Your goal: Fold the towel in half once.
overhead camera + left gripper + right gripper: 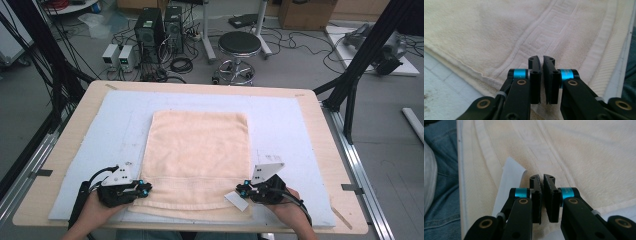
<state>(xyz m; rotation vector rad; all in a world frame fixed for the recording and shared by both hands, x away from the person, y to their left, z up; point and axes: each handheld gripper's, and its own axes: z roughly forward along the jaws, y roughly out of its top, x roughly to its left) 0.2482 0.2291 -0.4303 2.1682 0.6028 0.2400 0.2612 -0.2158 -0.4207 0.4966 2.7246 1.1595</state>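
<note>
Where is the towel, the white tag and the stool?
towel (200, 150), high view, middle of the cloth
white tag (236, 201), high view, middle of the tag
stool (239, 43), high view, middle of the seat

Left gripper, black with blue bands, jaws nearly together, above the key-patterned border band of a cream terry towel.

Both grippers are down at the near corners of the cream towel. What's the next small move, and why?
Probably lift both corners together and carry them toward the far edge. The left gripper and right gripper have their jaws closed at the near hem of the cream terry towel, which lies flat on the pale blue mat, seemingly pinching it.
</note>
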